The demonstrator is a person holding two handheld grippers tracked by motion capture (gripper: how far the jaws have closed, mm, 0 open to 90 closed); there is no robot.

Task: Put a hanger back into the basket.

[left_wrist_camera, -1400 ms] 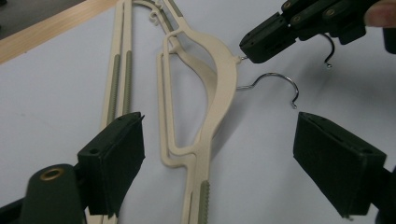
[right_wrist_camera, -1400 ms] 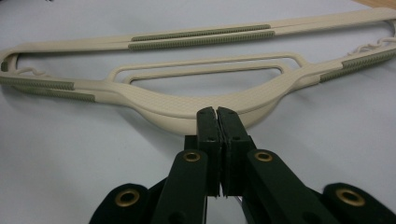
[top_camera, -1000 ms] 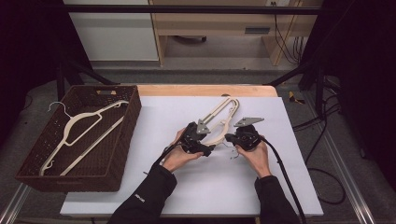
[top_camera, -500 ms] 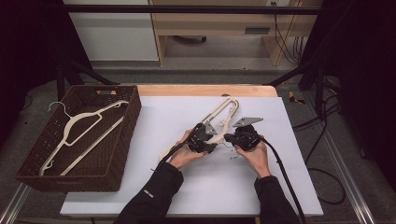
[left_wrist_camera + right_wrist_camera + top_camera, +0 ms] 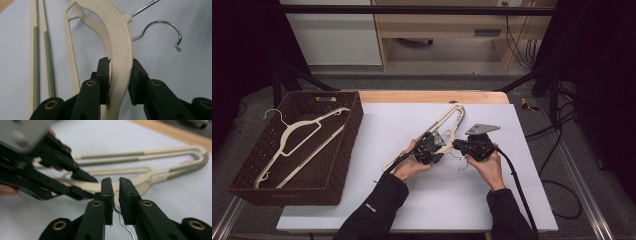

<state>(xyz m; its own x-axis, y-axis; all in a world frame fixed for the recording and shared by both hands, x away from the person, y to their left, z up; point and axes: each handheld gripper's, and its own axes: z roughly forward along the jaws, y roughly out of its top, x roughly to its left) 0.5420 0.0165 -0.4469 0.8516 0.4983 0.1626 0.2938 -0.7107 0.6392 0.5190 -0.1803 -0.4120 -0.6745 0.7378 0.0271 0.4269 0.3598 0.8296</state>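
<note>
While both grippers meet right of the wicker basket (image 5: pixel 297 150):
Hanger (image 5: pixel 447 122): flat on the white table, well right of the basket.
Left gripper (image 5: pixel 120 80): jaws just closing, clamped on the hanger's shoulder.
Right gripper (image 5: pixel 115 192): jaws just opening, slightly apart around the hanger's wire hook (image 5: pixel 123 222).

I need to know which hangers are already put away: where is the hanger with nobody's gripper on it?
In the high view it lies inside the brown wicker basket at the table's left, the cream hanger slanting across the basket's floor, apart from both grippers.
</note>
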